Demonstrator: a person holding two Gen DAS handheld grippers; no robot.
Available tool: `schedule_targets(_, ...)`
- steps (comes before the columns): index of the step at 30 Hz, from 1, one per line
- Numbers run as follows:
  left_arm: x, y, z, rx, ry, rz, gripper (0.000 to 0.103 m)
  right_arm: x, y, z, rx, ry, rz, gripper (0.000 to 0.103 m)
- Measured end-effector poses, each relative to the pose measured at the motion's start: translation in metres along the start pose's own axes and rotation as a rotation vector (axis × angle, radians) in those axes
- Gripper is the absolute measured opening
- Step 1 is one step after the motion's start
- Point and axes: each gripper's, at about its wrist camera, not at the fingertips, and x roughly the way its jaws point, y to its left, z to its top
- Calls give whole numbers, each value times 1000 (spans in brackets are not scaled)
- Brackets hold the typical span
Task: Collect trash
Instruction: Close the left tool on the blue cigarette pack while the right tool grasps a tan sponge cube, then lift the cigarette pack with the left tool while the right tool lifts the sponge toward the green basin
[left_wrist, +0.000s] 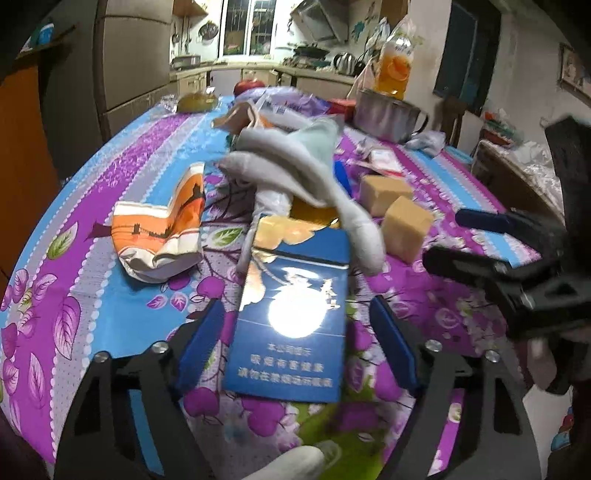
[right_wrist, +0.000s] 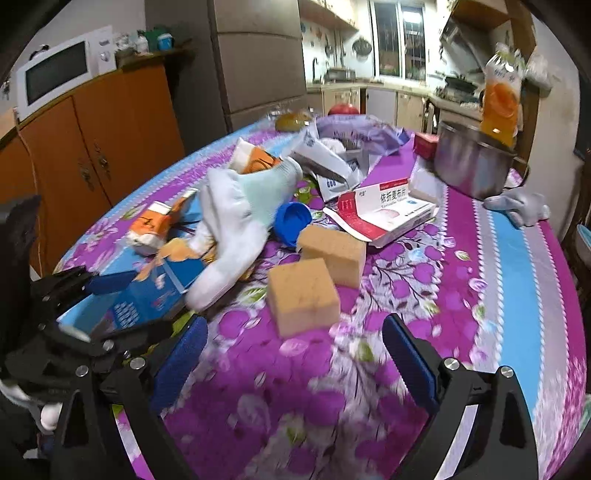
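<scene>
A blue cigarette box (left_wrist: 291, 317) lies on the flowered tablecloth (left_wrist: 110, 177) between the fingers of my left gripper (left_wrist: 295, 314), which is open around it without touching. A white sock (left_wrist: 306, 173) drapes over the box's far end. The box also shows in the right wrist view (right_wrist: 147, 295), with the left gripper (right_wrist: 110, 295) around it. My right gripper (right_wrist: 295, 332) is open and empty above the cloth, just short of two tan sponge blocks (right_wrist: 303, 295). It shows at the right of the left wrist view (left_wrist: 461, 240).
An orange crumpled wrapper (left_wrist: 162, 232) lies left of the box. A red-and-white medicine box (right_wrist: 380, 210), a blue cap (right_wrist: 291, 221), torn packaging (right_wrist: 332, 166), a steel pot (right_wrist: 472, 162) with an orange juice bottle (right_wrist: 500, 99) and a grey glove (right_wrist: 521, 206) lie farther back.
</scene>
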Motion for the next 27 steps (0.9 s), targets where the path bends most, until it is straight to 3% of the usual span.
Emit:
schedule_targets(3, 3, 4, 4, -11, 5, 9, 64, 15, -5, 7, 10, 38, -3, 87)
schedule_targets(6, 5, 8, 8, -25, 7, 11, 54, 28, -7, 12, 19, 71, 12, 69)
schedule_targets(10, 6, 8, 10, -22, 4, 13, 53, 31, -4, 11, 16, 71, -4, 49)
schedule_targets(15, -1, 7, 4, -34, -30, 22, 53, 8, 1, 0, 24, -17, -31, 47)
schedule_targets(19, -24, 3, 2, -28, -108, 67, 53, -29, 2, -15, 59, -126, -71, 46)
schedule_targets(27, -77, -36, 22, 30, -287, 59, 53, -125, -8, -46, 123, -367, -268, 46)
